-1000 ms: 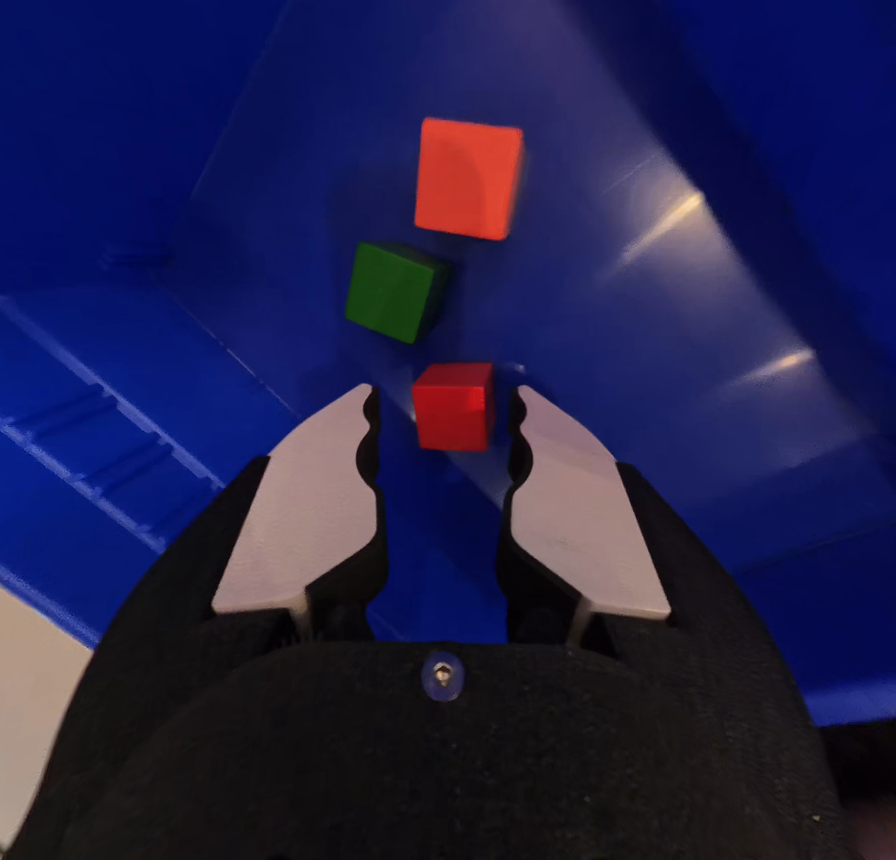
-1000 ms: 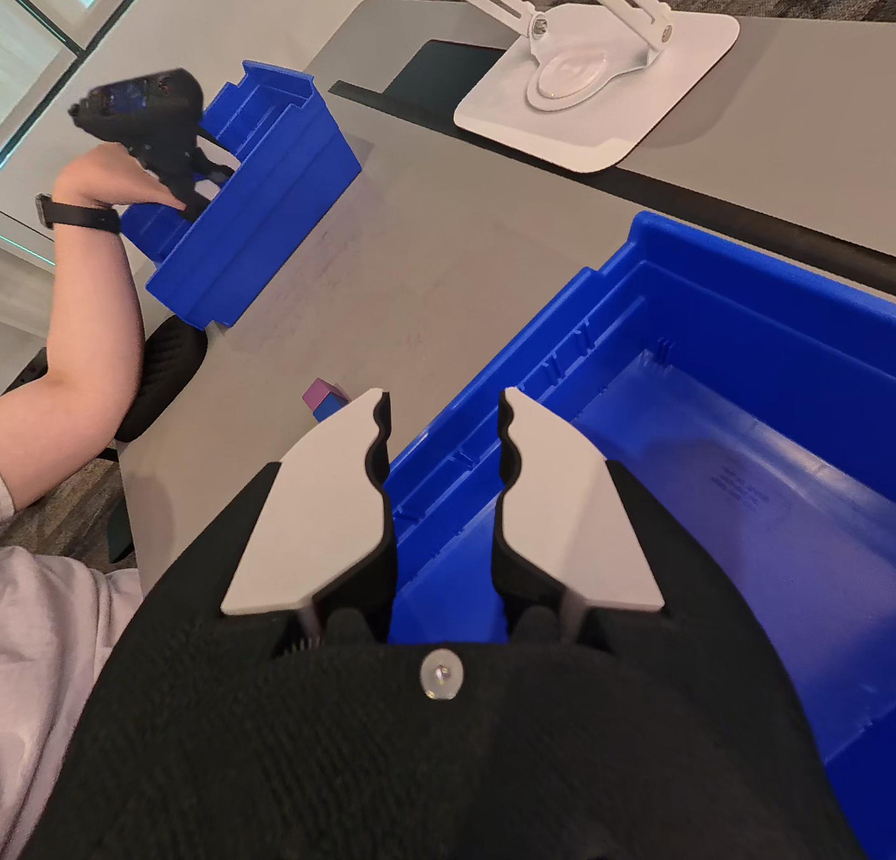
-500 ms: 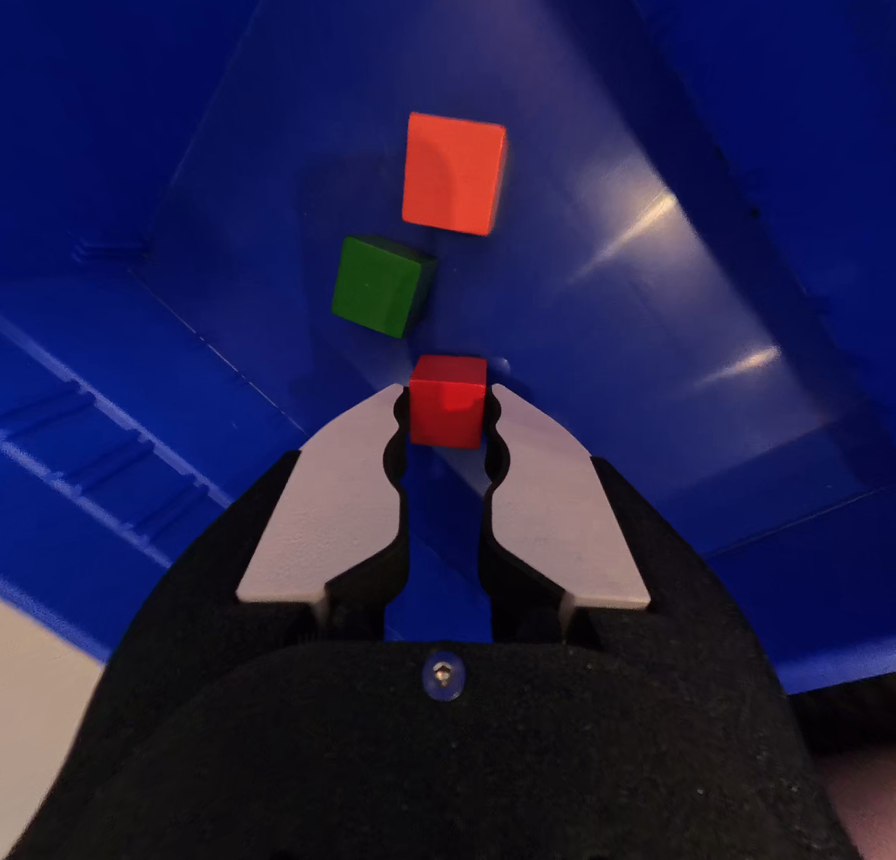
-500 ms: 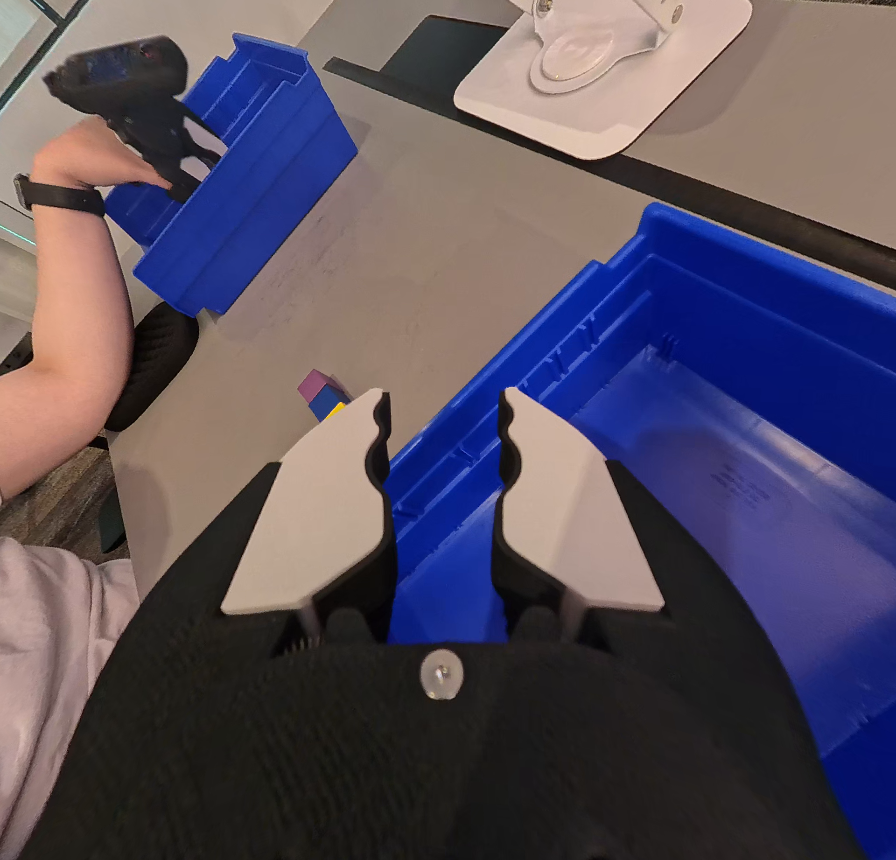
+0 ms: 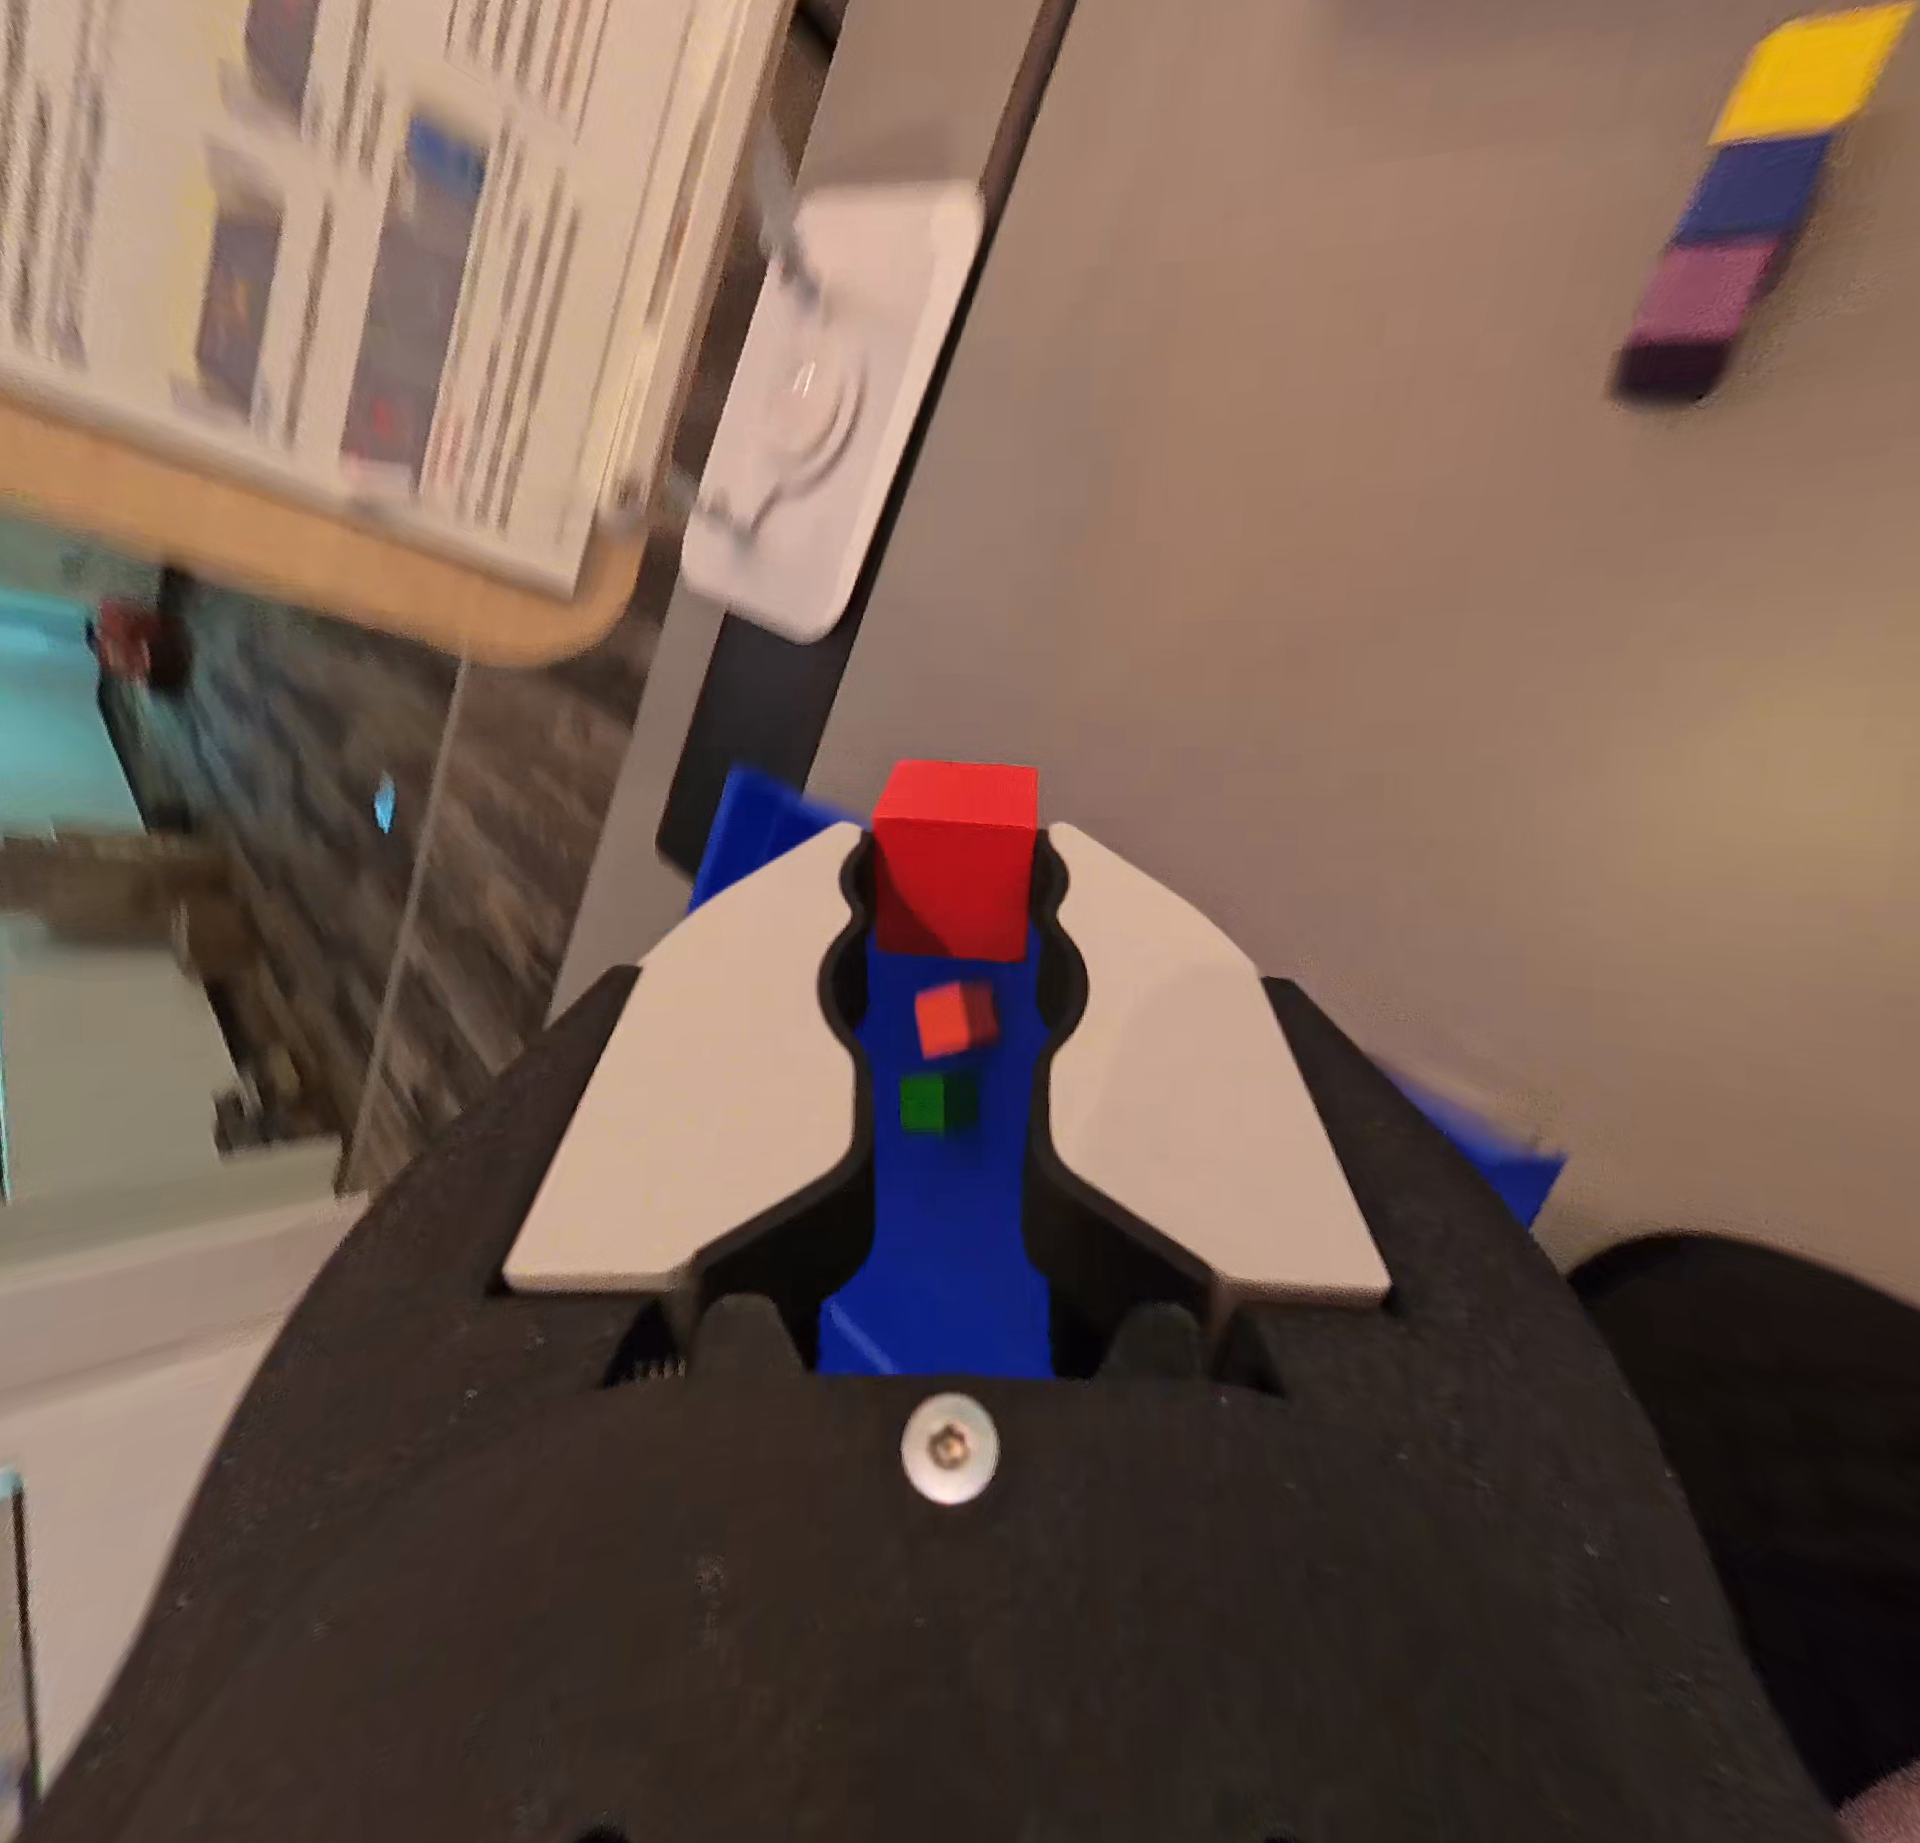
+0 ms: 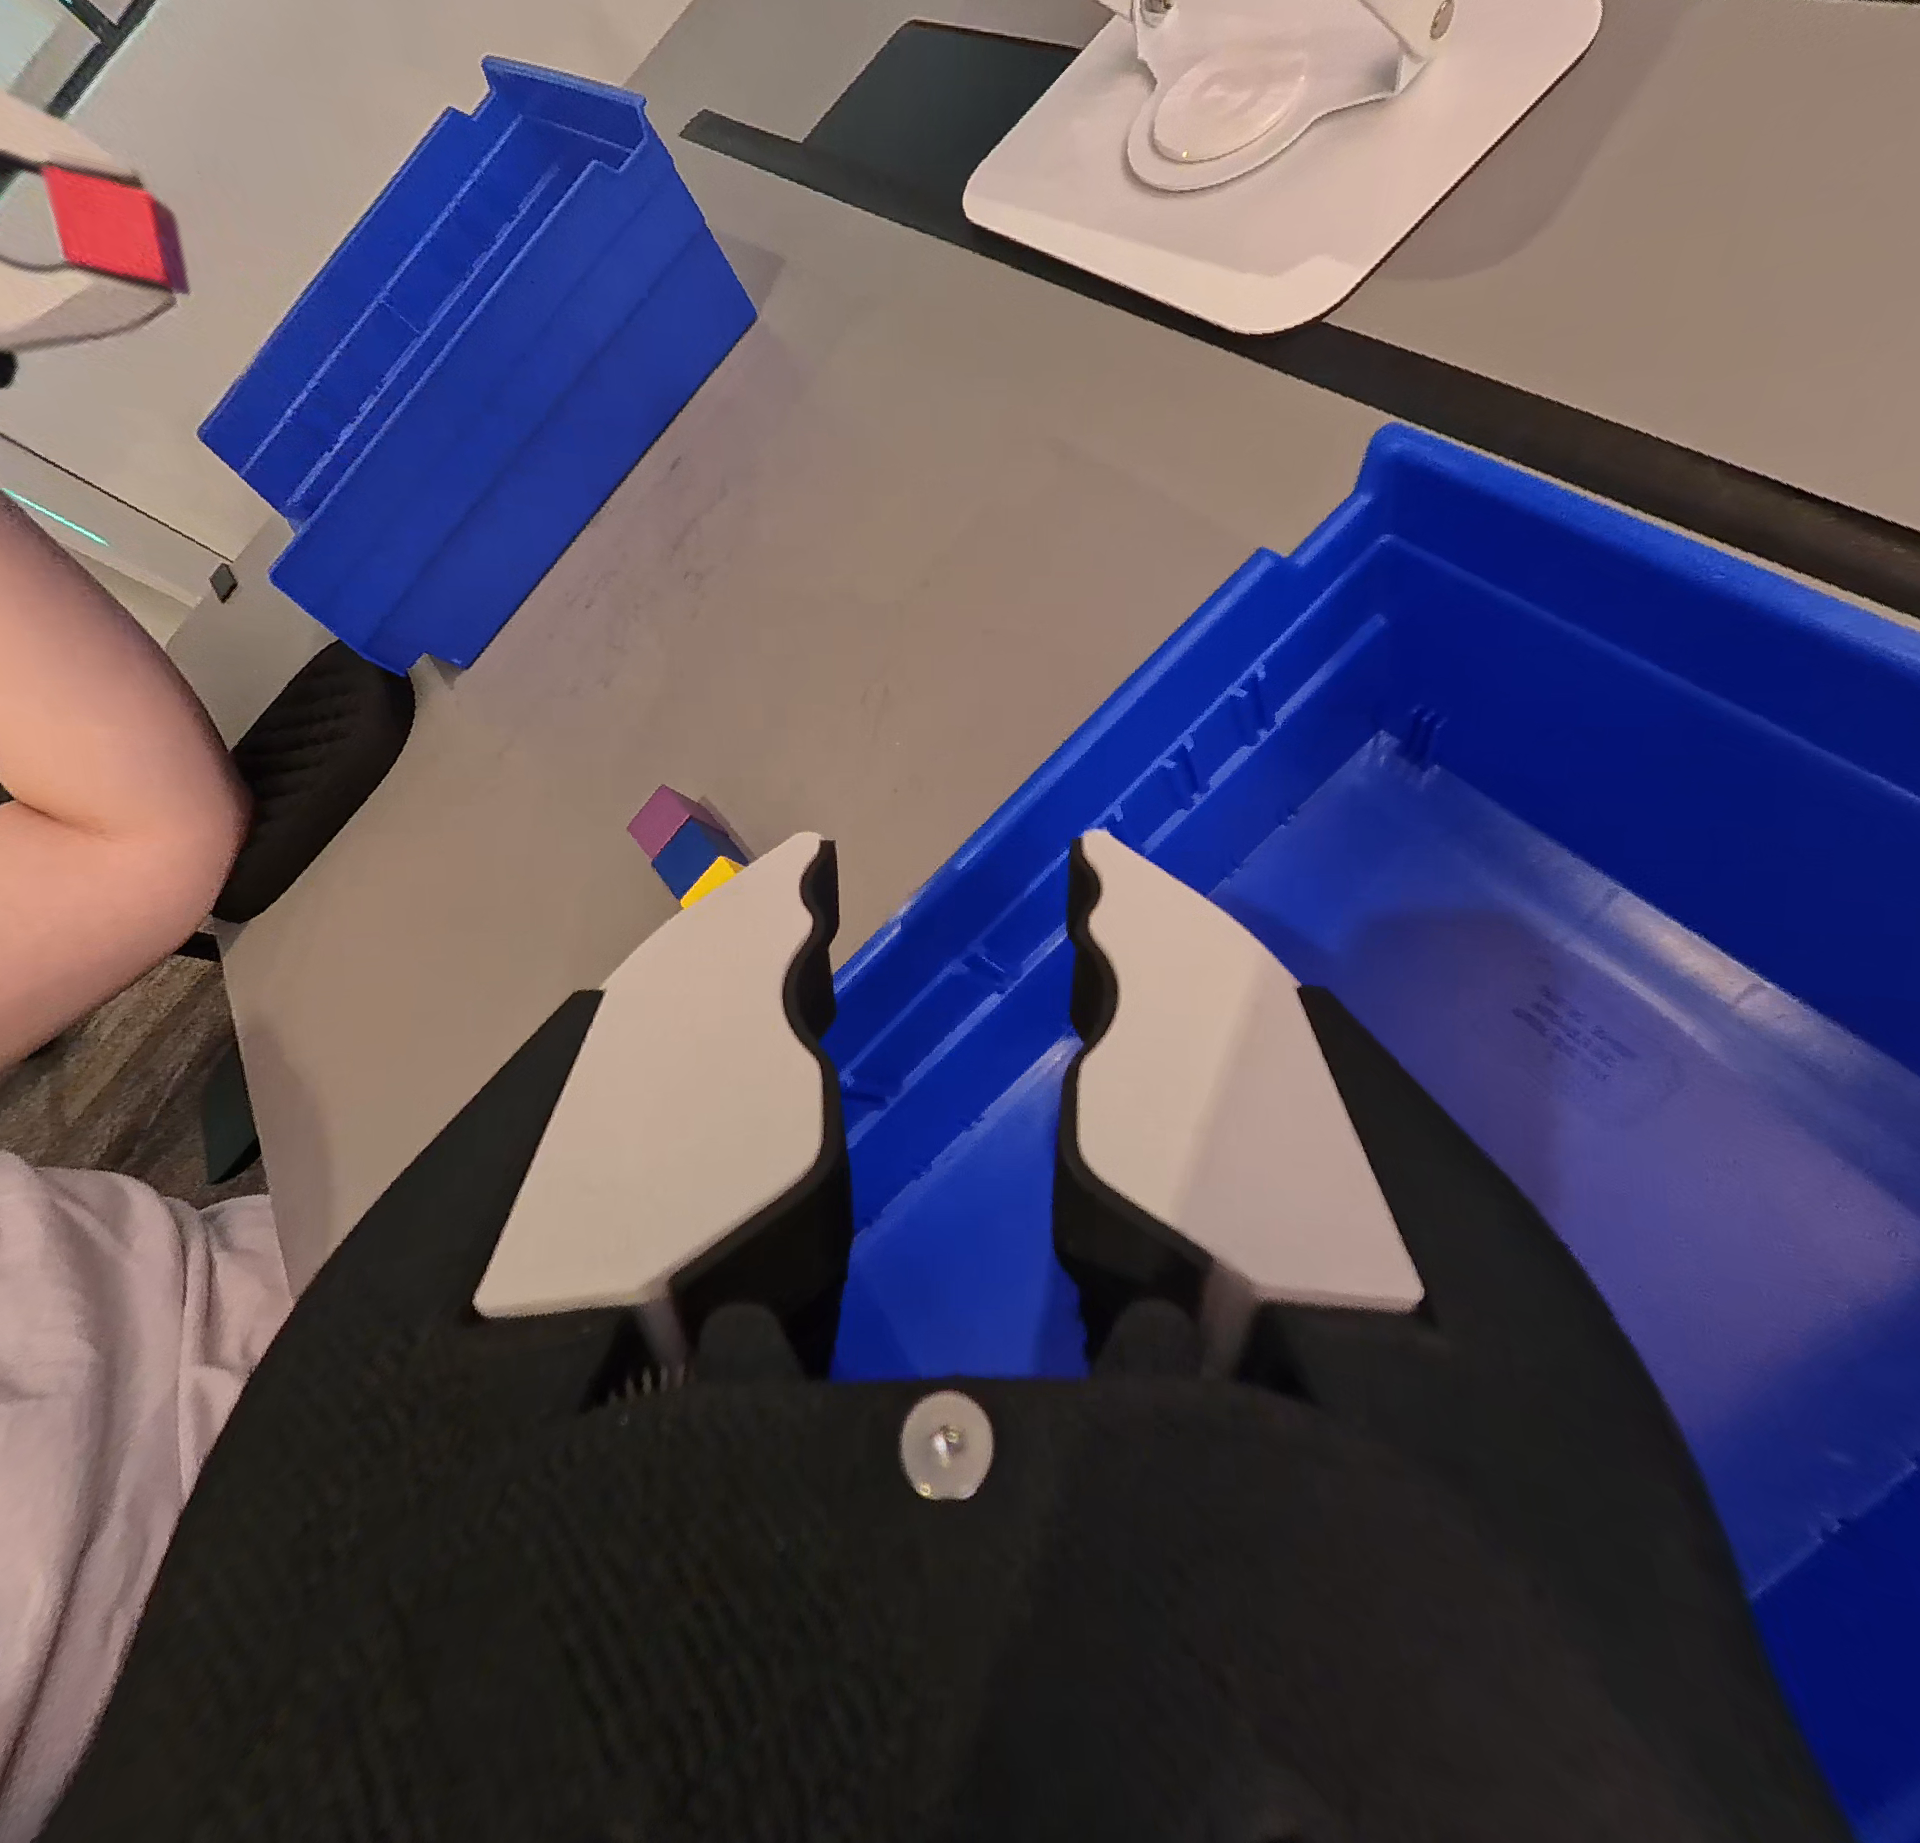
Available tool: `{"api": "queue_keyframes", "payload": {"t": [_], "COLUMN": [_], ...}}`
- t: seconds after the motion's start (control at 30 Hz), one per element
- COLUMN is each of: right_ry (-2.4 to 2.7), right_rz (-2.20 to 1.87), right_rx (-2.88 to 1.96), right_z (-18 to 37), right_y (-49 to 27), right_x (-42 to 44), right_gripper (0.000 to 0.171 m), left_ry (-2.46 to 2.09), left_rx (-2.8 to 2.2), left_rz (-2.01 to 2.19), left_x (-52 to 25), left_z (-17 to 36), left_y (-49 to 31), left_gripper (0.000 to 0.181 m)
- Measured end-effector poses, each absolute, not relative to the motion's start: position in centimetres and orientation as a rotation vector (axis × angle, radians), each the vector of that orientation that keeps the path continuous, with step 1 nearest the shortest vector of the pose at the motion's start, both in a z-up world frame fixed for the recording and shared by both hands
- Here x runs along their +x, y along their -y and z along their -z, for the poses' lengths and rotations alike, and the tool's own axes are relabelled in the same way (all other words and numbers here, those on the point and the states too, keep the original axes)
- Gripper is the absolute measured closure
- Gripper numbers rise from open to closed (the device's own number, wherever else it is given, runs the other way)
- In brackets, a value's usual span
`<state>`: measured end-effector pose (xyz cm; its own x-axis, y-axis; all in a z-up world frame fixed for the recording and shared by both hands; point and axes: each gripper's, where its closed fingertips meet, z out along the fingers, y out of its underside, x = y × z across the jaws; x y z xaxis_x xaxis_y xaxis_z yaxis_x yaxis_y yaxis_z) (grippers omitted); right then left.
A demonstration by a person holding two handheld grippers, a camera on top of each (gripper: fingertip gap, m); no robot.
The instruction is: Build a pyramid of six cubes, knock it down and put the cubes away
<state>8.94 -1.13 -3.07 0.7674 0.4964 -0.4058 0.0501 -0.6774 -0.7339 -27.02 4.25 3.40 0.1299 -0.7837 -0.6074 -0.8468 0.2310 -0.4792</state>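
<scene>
Left gripper [image 5: 956, 858]: jaws closed tight on something pinched at the very tips, fingers [image 5: 727, 1045] nearly parallel, raised and tilted in the air. Right gripper [image 6: 951, 889]: jaws parted with a clear gap between the tips, nothing between them, angled downward. Bare forearm [image 6: 94, 754] bent at the elbow, far left of the right gripper.

Two cubes [image 5: 940, 1061] in bin [image 5: 935, 1263]; three-cube row [image 5: 1740, 224] on table [image 5: 1351, 650].
</scene>
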Motion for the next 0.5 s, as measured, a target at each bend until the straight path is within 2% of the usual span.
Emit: {"api": "queue_keyframes", "payload": {"t": [0.17, 0.27, 0.5], "right_ry": [0.421, 0.428, 0.423], "right_rz": [-0.771, -0.768, -0.778], "right_rx": [-2.197, -2.182, -2.144], "right_z": [2.3, 1.8, 0.8], "right_y": [1.4, 1.5, 1.9], "right_x": [8.7, 8.7, 9.1], "right_gripper": [0.128, 0.128, 0.128], "left_ry": [-1.79, -1.82, -1.875], "left_rx": [-1.308, -1.309, -1.545], "left_rz": [0.155, 0.321, 0.35], "left_x": [-17.1, -11.6, -6.3], "left_z": [-2.8, -0.6, 6.7], "left_y": [0.9, 3.4, 4.8], "left_gripper": [0.153, 0.153, 0.153]}}
